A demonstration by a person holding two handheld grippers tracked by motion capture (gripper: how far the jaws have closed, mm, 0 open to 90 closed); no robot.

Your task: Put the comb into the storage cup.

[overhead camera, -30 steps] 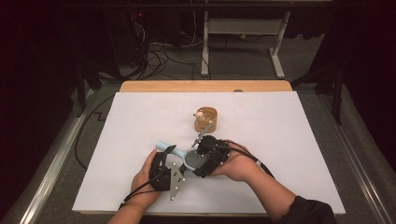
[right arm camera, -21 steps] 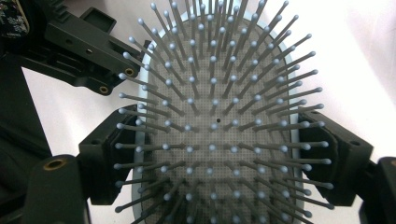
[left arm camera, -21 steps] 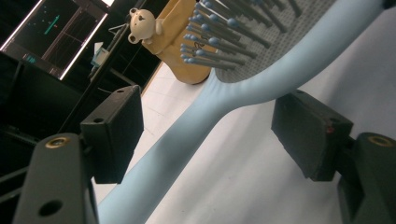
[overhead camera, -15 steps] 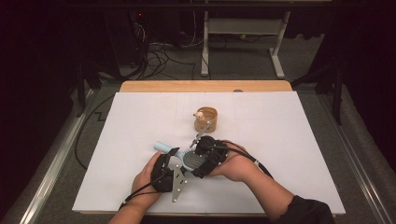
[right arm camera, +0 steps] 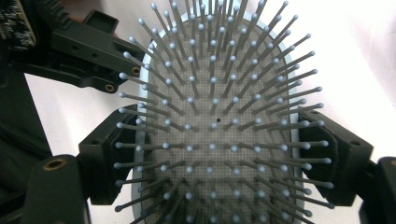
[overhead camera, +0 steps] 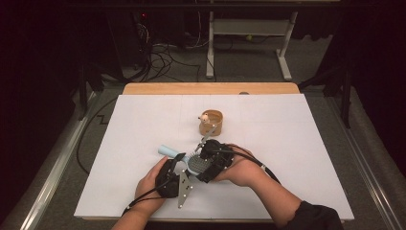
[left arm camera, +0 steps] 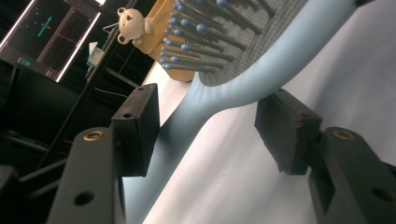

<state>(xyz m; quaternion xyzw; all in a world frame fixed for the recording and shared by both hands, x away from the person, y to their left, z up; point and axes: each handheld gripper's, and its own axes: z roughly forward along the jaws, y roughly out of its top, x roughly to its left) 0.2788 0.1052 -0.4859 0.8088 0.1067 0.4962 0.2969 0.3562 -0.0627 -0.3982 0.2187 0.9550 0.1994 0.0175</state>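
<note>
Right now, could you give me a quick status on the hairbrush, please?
Right tongs shut on hairbrush head. Left tongs closing around its handle, one pad not yet touching. Nothing in the way.

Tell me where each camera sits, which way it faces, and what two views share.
High view: above the person's side, looking forward and down on the table; both forearms and grippers show.
Left gripper view: on the left gripper, looking along its jaws, which have been closing around the hairbrush handle without pressing yet.
Right gripper view: on the right gripper, clamping the brush head.
Shared: the hairbrush; the bear holder appears in the high and left gripper views.
</note>
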